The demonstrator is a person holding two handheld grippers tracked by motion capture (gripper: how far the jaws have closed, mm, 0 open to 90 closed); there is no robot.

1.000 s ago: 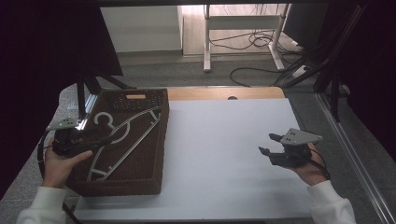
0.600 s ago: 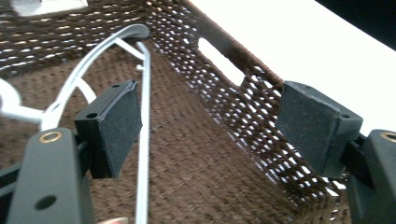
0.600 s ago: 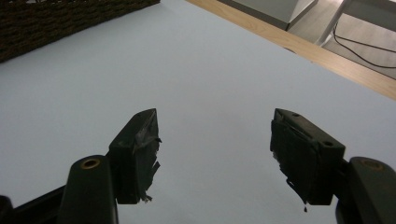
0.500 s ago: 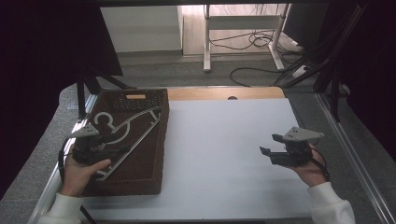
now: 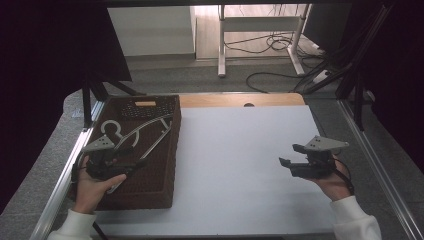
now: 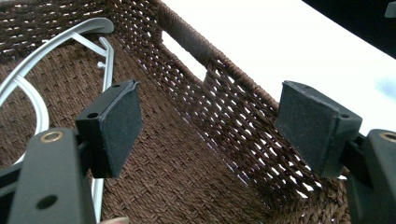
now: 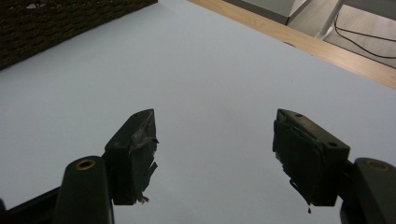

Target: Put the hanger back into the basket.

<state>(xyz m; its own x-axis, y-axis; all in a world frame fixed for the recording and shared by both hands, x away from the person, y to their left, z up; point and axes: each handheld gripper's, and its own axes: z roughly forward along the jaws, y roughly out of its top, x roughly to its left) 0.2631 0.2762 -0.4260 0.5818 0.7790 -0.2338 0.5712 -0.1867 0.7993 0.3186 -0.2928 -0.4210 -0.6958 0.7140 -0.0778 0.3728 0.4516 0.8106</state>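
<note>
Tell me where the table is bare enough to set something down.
The white mat is bare from the basket across to the right gripper. The basket is crowded with metal hangers, and the left gripper is over it.

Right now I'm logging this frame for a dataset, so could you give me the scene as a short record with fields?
Surface: white table
Container: brown woven basket at table's left
Contents: silver hanger; a dark mesh item at the far end
Left gripper: jaws open, inside the basket
Right gripper: jaws open, empty, over bare table
</note>
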